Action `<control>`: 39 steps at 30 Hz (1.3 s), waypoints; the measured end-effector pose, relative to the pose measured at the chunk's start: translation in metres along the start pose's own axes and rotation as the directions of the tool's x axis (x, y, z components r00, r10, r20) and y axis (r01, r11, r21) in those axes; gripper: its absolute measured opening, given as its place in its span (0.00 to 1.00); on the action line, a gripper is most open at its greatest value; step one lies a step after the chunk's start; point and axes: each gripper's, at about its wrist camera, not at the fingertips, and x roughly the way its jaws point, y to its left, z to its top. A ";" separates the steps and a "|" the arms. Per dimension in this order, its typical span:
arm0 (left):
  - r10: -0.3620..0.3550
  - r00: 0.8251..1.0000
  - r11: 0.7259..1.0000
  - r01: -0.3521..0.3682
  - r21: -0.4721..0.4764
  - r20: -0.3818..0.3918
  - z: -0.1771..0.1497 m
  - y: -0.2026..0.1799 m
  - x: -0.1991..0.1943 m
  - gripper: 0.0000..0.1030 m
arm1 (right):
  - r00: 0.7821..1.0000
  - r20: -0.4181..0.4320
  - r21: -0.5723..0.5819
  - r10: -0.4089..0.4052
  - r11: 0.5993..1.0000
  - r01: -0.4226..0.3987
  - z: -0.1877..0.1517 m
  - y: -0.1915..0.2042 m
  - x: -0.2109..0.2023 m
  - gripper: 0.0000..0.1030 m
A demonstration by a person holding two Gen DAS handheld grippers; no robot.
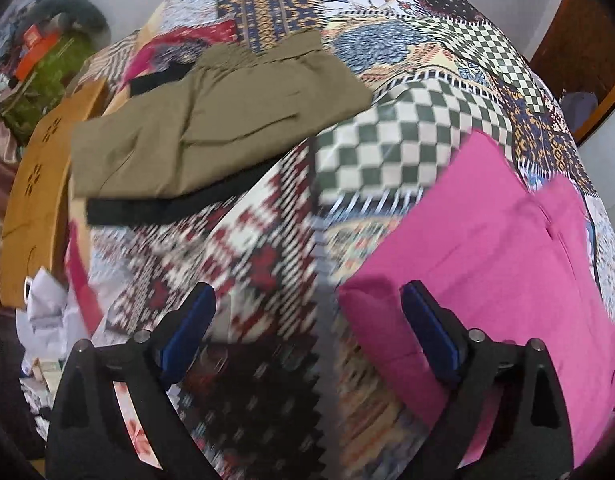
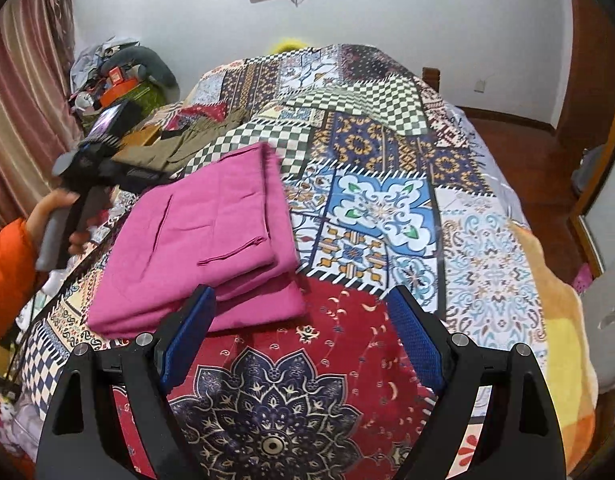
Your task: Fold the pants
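I judge the folding done: the pink cloth pants [image 2: 203,240] lie as a layered rectangle on the patchwork-quilted bed [image 2: 387,184], near-left. My left hand-held gripper [image 1: 307,312] and right hand-held gripper [image 2: 301,312] hang released, grasping nothing.

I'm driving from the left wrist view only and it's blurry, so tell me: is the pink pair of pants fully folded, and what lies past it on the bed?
Observer: The pink pants lie as a folded, layered stack on the patchwork bedspread.
Operator: Is the right hand-held gripper holding them?
Observer: No. The right hand-held gripper is open and empty, above a red bedspread panel just beside the stack.
Operator: Where is my left hand-held gripper?
Observer: The left hand-held gripper is open, and the right view shows its body beyond the stack's far left corner, near the olive pants.
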 end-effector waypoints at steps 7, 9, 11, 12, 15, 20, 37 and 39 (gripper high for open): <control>0.018 0.999 1.000 -0.018 0.005 0.035 -0.053 0.011 -0.035 0.93 | 0.999 0.025 0.014 0.022 1.000 -0.023 0.001 0.002 -0.009 0.83; 0.017 0.999 0.999 -0.018 0.027 0.051 -0.070 0.007 -0.045 0.93 | 0.999 0.023 0.012 0.033 0.999 -0.033 0.002 0.006 -0.006 0.83; -0.006 0.998 0.999 0.004 0.041 0.055 -0.081 0.003 -0.051 0.93 | 0.998 0.018 0.016 0.054 0.998 -0.054 0.002 0.010 -0.003 0.83; -0.023 0.998 0.998 0.019 0.051 0.063 -0.087 0.000 -0.057 0.92 | 0.998 0.016 0.018 0.067 0.998 -0.067 0.002 0.012 -0.001 0.83; -0.039 0.994 0.997 0.032 0.066 0.102 -0.094 -0.003 -0.072 0.85 | 0.995 -0.007 0.034 0.098 0.995 -0.097 0.001 0.016 0.010 0.83; -0.140 0.968 0.989 0.128 0.067 0.209 -0.088 -0.011 -0.108 0.54 | 0.994 -0.030 0.060 0.108 0.993 -0.106 0.003 0.018 0.023 0.66; -0.121 0.986 0.988 0.108 0.107 0.118 -0.108 -0.014 -0.068 0.24 | 0.987 -0.108 0.002 0.121 0.993 -0.121 -0.004 0.017 0.039 0.29; -0.102 0.989 0.991 0.092 0.096 0.106 -0.110 -0.006 -0.066 0.25 | 0.987 -0.109 0.003 0.118 0.993 -0.119 -0.004 0.016 0.038 0.29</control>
